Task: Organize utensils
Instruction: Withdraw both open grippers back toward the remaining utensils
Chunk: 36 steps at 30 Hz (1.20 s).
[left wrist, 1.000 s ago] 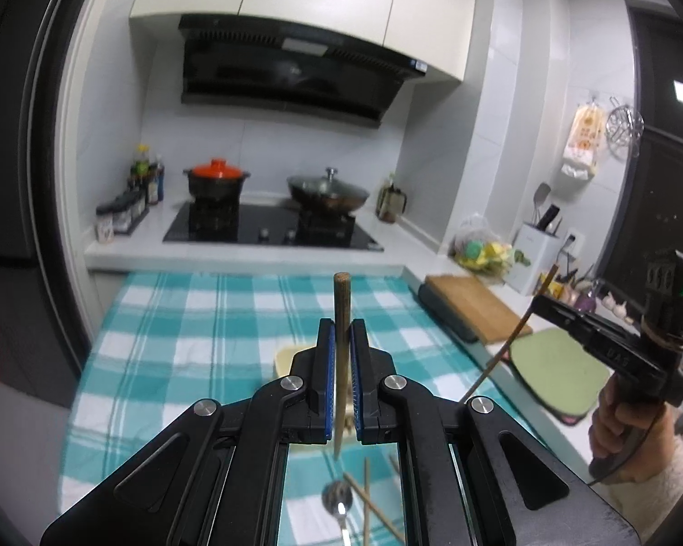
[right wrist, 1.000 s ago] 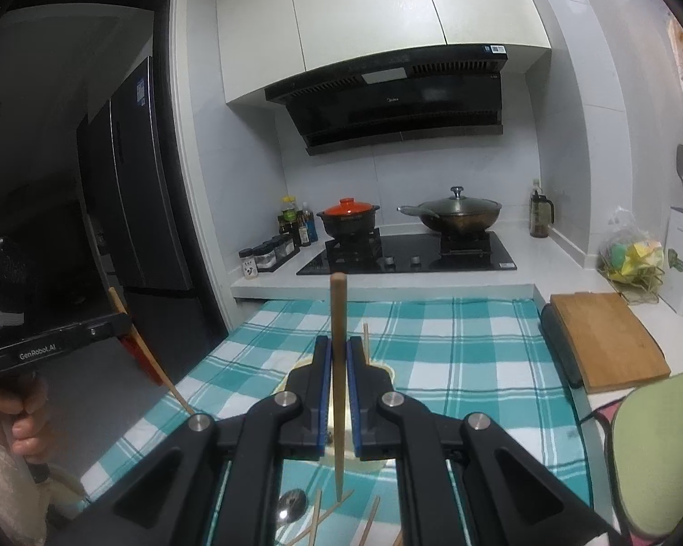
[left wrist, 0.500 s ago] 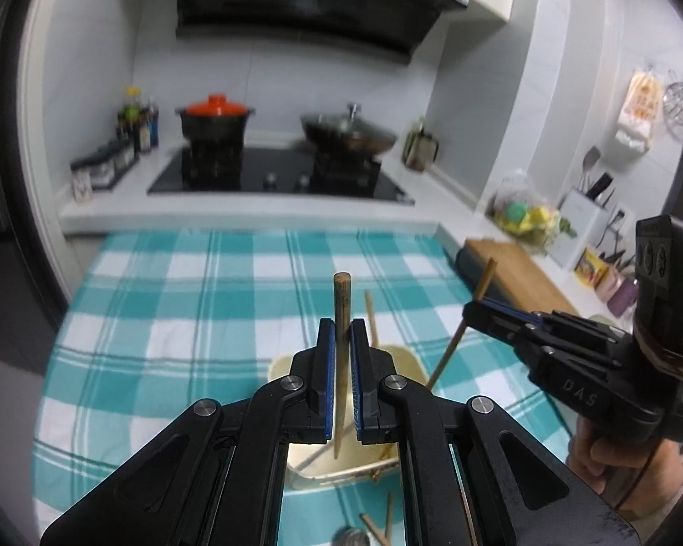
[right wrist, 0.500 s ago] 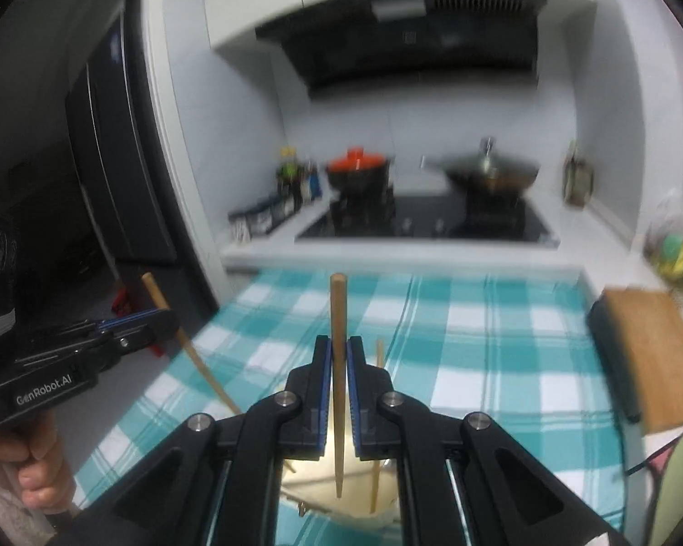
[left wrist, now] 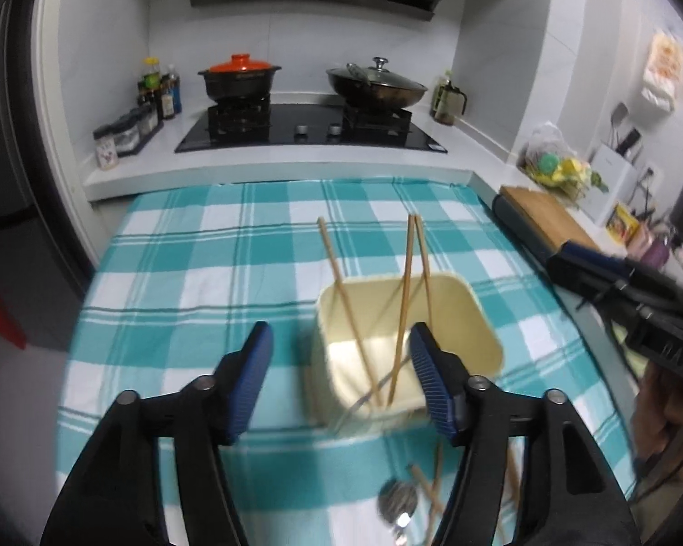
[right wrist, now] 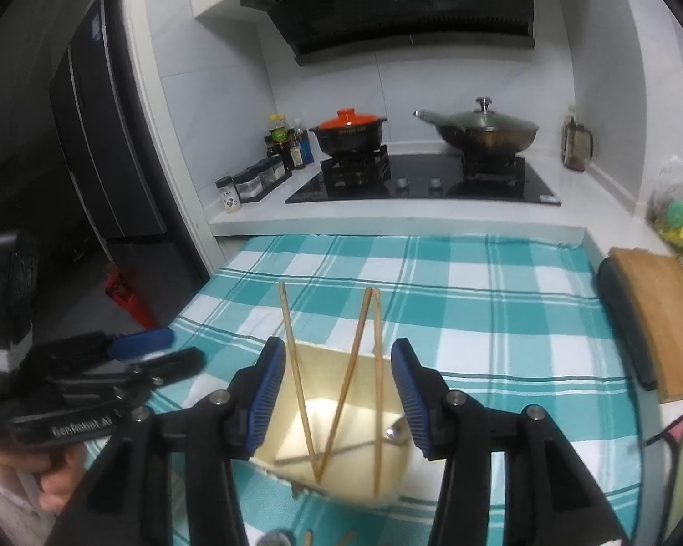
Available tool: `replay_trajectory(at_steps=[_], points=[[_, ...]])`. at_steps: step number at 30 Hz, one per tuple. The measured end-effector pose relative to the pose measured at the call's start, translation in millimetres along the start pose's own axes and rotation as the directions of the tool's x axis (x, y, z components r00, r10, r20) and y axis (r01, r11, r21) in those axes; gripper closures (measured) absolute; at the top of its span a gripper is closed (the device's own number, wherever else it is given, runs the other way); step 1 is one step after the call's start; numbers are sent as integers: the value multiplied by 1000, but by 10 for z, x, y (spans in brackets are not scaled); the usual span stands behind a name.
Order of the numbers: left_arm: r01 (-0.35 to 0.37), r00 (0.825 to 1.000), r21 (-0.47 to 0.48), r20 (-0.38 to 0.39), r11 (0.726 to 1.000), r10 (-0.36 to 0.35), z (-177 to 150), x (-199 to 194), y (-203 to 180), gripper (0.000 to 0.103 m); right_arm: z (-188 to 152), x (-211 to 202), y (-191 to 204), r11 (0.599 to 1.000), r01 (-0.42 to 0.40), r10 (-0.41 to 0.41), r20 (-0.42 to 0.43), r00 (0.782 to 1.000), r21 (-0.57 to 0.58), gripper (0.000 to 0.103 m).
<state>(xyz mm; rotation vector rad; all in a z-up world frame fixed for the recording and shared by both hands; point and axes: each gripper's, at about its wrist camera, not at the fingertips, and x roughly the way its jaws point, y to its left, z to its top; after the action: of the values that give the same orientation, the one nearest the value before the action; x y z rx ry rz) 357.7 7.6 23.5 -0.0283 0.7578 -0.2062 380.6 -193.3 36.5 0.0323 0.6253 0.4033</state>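
Teal-and-white checked tablecloth (left wrist: 196, 264) covers the table. Cream plastic square tub (left wrist: 473, 314) near its front edge holds tan wooden chopsticks (left wrist: 403, 300). Black grippers w/ blue ribbed pads (left wrist: 425, 373). Black pot w/ orange lid (left wrist: 240, 77) at the back; black hob.

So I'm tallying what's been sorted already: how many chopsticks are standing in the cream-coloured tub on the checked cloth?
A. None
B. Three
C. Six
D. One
B: three chopsticks lean inside the tub, one alone on the left and two whose tops meet on the right, while more chopsticks and a spoon lie on the cloth.
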Motion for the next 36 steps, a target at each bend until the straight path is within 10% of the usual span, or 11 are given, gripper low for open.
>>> replay_trajectory(at_steps=[6, 14, 26, 33, 36], points=[[-25, 999, 87, -42, 996, 28, -962, -625, 151, 20, -657, -816, 72, 987, 88, -92, -25, 995, -137, 48], [38, 996, -127, -71, 991, -47, -2249, -943, 267, 20, -2157, -1599, 147, 965, 253, -257, -59, 965, -64, 48], [46, 997, -147, -50, 988, -54, -2452, -1047, 70, 16, -2844, -1929, 51, 945, 311, -307, -51, 950, 103, 48], [-32, 996, -56, -82, 998, 27, -2465, -964, -27, 12, -2983, -1949, 36, 958, 280, -286, -137, 948, -62, 48], [-74, 996, -41, -53, 996, 72, -2471, -1008, 9, 10, -3033, -2244, -58, 892, 376, -423, -170, 890, -250, 49]])
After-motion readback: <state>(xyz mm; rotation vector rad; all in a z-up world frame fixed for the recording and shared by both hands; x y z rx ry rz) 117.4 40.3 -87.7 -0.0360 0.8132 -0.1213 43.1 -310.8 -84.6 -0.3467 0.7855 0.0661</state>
